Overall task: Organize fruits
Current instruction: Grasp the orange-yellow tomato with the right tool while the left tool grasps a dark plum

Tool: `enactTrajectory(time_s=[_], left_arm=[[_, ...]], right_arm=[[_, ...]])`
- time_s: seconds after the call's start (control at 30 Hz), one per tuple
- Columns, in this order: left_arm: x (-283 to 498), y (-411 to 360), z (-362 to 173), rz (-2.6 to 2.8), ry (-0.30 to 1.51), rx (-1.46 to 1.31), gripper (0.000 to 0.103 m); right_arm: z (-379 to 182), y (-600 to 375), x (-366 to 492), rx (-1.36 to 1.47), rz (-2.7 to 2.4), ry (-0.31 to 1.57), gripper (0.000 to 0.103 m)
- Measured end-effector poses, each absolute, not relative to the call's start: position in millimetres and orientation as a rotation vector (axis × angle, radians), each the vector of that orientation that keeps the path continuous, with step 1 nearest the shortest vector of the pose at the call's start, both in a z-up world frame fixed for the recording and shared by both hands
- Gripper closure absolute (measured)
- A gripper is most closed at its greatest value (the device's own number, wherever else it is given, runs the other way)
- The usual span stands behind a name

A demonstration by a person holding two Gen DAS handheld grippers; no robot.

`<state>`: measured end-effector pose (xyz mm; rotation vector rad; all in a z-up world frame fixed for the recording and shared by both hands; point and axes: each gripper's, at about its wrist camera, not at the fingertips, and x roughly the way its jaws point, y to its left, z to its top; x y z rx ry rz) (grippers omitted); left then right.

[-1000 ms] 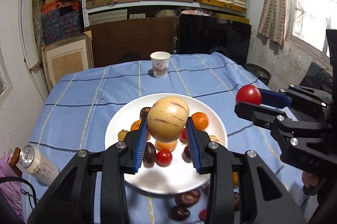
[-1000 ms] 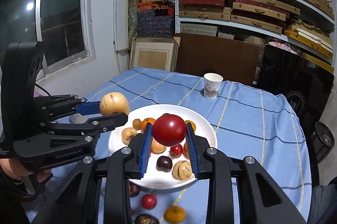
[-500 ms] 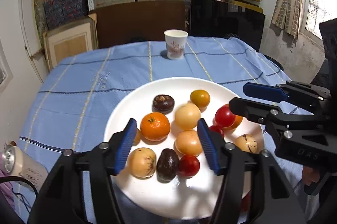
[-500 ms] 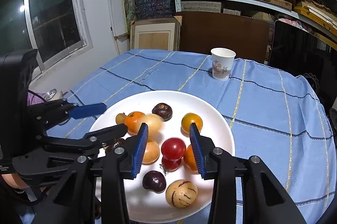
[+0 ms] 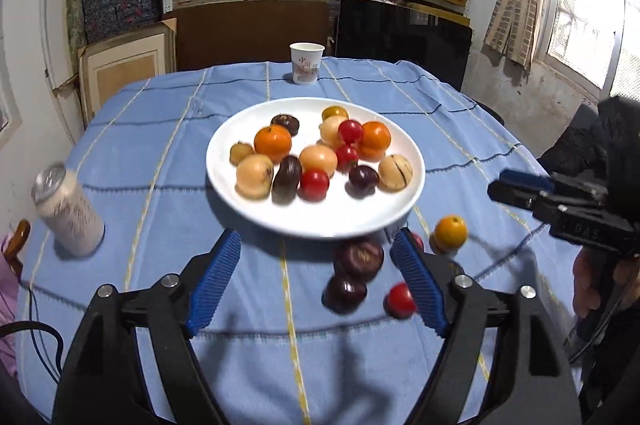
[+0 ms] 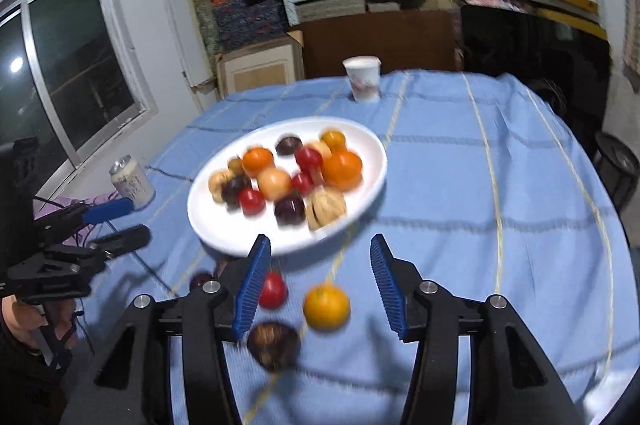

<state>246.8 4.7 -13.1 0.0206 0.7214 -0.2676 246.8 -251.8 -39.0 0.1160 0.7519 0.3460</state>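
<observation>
Blue tablecloth (image 5: 168, 193): loose orange (image 6: 326, 306) between right tool (image 6: 316, 289) pads.

Plate (image 5: 248, 201): white, round, flat on the blue-clothed bench (image 5: 160, 129), heaped with small fruits.
On the plate: two oranges, one at the left (image 5: 273, 143) and one at the right (image 5: 375, 136); red cherry tomatoes (image 5: 350, 131); dark plum-like fruits (image 5: 286, 176); pale tan fruits (image 5: 254, 176); a small yellow one at the far rim (image 5: 335, 112).
Off the plate: a small orange (image 5: 451, 231), two dark fruits (image 5: 359, 257) and a red tomato (image 5: 400, 300), loose on the cloth just beside the near rim.
</observation>
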Motion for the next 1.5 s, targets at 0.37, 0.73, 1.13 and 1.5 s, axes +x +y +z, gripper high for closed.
enactTrajectory(time_s=[0.37, 0.73, 1.13, 1.5], left_arm=[[223.5, 1.1, -54.5, -0.236, 0.796, -0.005, 0.021], [246.0, -25.0, -59.6, -0.195, 0.810, 0.152, 0.021], [261.7, -34.8, -81.7, -0.216, 0.869, 0.194, 0.044], [252.6, -33.8, -75.1, -0.253, 0.839, 0.153, 0.071]], right_arm=[[-80.2, -219.0, 266.3, 0.026, 0.300, 0.850, 0.050], [-85.2, -220.8, 247.0, 0.020, 0.332, 0.800, 0.066], [-75.3, -225.8, 233.5, 0.039, 0.363, 0.736, 0.065], [-72.8, -228.1, 230.1, 0.048, 0.380, 0.714, 0.065]])
